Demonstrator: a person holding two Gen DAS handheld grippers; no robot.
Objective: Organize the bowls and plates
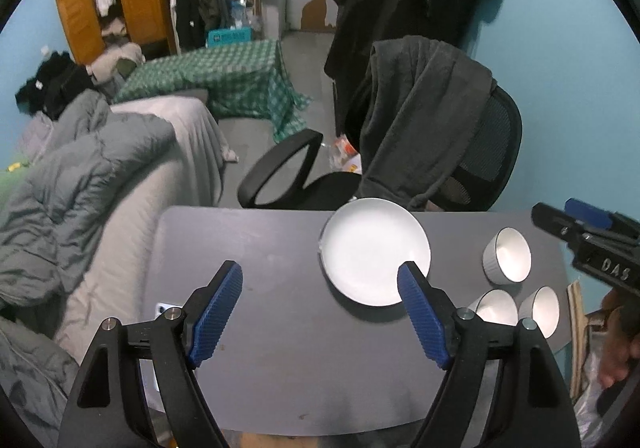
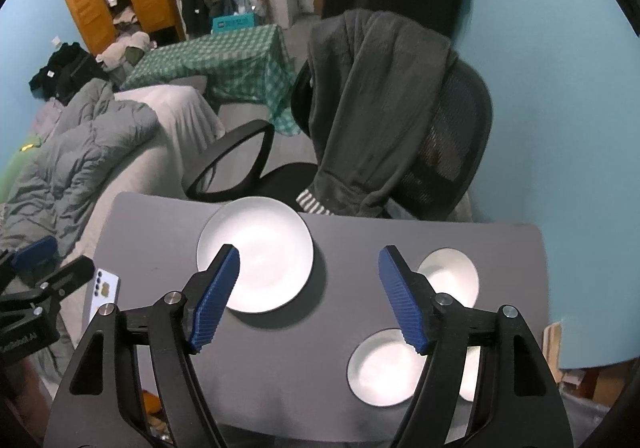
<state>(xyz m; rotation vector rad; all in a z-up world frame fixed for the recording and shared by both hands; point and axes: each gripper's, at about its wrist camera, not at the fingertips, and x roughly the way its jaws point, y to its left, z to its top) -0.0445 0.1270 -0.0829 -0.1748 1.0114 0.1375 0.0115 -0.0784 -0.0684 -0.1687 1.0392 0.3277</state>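
Observation:
A white plate (image 1: 374,248) (image 2: 256,252) lies near the far edge of the grey table (image 1: 260,248) (image 2: 348,236). Three white bowls stand apart to its right: one further back (image 1: 508,254) (image 2: 452,272), two nearer (image 1: 494,306) (image 1: 542,310) (image 2: 384,366). The third bowl (image 2: 470,376) is mostly hidden behind a finger in the right wrist view. My left gripper (image 1: 319,269) hangs open above the table, nothing between its pads. My right gripper (image 2: 309,251) is also open and empty, above the space between plate and bowls. Each gripper shows at the other view's edge (image 1: 560,210) (image 2: 60,258).
A white phone (image 2: 105,288) (image 1: 162,308) lies at the table's left edge. A black office chair (image 1: 480,136) (image 2: 440,128) draped with a dark garment stands behind the table. A bed with grey covers (image 1: 100,176) runs along the left.

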